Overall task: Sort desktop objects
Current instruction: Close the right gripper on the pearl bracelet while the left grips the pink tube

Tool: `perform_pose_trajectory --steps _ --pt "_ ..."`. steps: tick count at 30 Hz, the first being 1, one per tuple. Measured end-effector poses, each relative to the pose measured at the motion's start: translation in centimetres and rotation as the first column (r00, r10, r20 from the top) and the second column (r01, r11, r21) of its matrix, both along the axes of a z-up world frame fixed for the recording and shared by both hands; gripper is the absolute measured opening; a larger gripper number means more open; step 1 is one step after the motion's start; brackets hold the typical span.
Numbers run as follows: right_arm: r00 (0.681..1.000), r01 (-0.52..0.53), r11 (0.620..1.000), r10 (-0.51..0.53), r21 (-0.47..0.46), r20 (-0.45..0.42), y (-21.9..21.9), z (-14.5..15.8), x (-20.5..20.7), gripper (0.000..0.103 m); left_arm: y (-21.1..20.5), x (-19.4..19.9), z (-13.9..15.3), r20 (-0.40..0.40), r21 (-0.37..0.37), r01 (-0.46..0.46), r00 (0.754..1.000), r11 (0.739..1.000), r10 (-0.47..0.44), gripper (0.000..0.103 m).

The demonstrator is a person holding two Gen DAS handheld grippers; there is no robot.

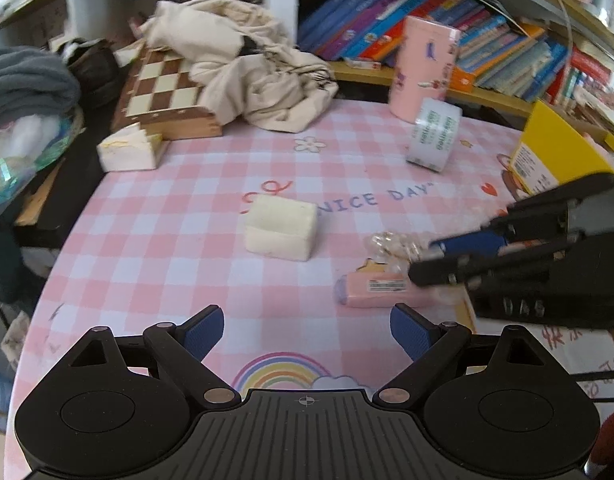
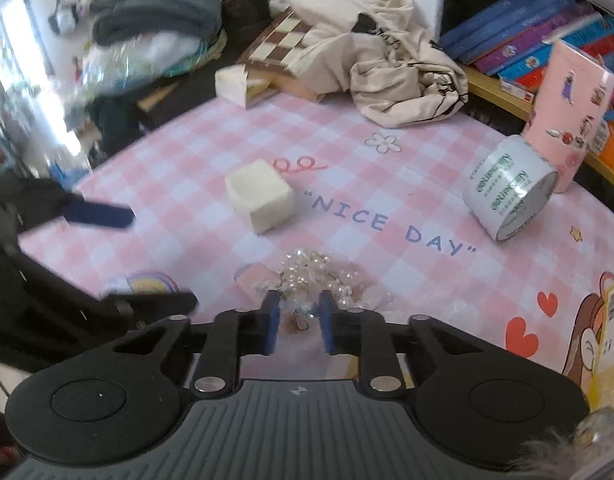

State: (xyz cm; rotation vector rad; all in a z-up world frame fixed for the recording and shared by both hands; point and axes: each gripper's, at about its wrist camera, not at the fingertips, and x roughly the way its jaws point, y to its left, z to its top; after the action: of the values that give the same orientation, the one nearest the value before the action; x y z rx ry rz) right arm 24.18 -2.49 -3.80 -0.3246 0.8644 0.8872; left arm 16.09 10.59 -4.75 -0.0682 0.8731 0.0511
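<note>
My right gripper (image 2: 299, 312) is shut on a bunch of clear beads (image 2: 307, 272) that lies on the pink checked mat (image 2: 407, 208). The left wrist view shows this right gripper (image 1: 423, 258) coming in from the right onto the beads (image 1: 389, 246). Just beside them lies a pink eraser-like block (image 1: 381, 290). A white foam block (image 1: 281, 232) sits mid-mat, ahead of my open, empty left gripper (image 1: 307, 320). A clear tape roll (image 2: 511, 188) leans against a pink box (image 2: 567, 120) at the right.
A cream cloth bag (image 1: 247, 60) lies over a chessboard box (image 1: 163, 92) at the back left, with a small white box (image 1: 127, 150) in front. A yellow box (image 1: 559, 152) stands at the right. Books fill the shelf (image 1: 467, 40) behind. The mat's left edge (image 1: 67, 248) drops off.
</note>
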Motion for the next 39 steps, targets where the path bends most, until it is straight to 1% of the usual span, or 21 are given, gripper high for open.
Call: perform_pose_trajectory --steps 4,8,14,18,22,29,31,32,36,39 --pt "0.997 0.07 0.997 -0.07 -0.016 0.013 -1.1 0.3 0.6 0.018 -1.6 0.9 -0.5 0.0 0.013 0.09 0.996 0.996 -0.09 0.092" --pt "0.992 0.129 0.991 -0.129 -0.039 -0.006 -2.2 -0.2 1.1 0.018 -3.2 1.8 -1.2 -0.007 0.029 0.154 0.988 0.988 -0.154 0.092" --pt "0.986 0.162 0.986 -0.163 -0.046 -0.023 -3.0 -0.7 1.2 0.018 -4.1 3.2 -2.3 -0.003 0.072 0.188 0.982 0.98 -0.188 0.092" --pt "0.986 0.161 0.985 -0.163 -0.067 -0.029 -2.7 -1.2 1.4 0.02 -4.4 4.0 -3.1 -0.029 0.096 0.205 0.979 0.974 -0.203 0.091" --pt "0.987 0.152 0.985 -0.156 -0.083 -0.036 -2.3 -1.7 1.5 0.021 -4.5 4.2 -3.8 -0.04 0.102 0.217 0.976 0.971 -0.214 0.091" --pt "0.987 0.147 0.985 -0.151 -0.096 -0.045 -1.9 -2.5 2.0 0.023 -3.9 4.6 -4.1 -0.022 0.053 0.207 0.978 0.977 -0.206 0.09" --pt "0.988 0.145 0.985 -0.15 -0.096 -0.046 -1.9 -2.5 2.1 0.022 -4.0 4.6 -4.1 -0.013 0.054 0.217 0.976 0.975 -0.216 0.085" --pt "0.987 0.146 0.985 -0.151 -0.094 -0.047 -2.0 -2.4 2.1 0.021 -4.0 4.5 -4.0 -0.009 0.055 0.223 0.975 0.973 -0.223 0.077" --pt "0.986 0.163 0.985 -0.165 -0.057 -0.023 -2.7 -1.2 1.6 0.018 -4.0 4.3 -3.7 -0.022 0.052 0.232 0.973 0.971 -0.232 0.076" --pt "0.984 0.178 0.984 -0.178 -0.035 -0.008 -3.3 -0.1 1.1 0.017 -3.5 3.7 -3.1 -0.021 0.01 0.223 0.975 0.975 -0.223 0.076"
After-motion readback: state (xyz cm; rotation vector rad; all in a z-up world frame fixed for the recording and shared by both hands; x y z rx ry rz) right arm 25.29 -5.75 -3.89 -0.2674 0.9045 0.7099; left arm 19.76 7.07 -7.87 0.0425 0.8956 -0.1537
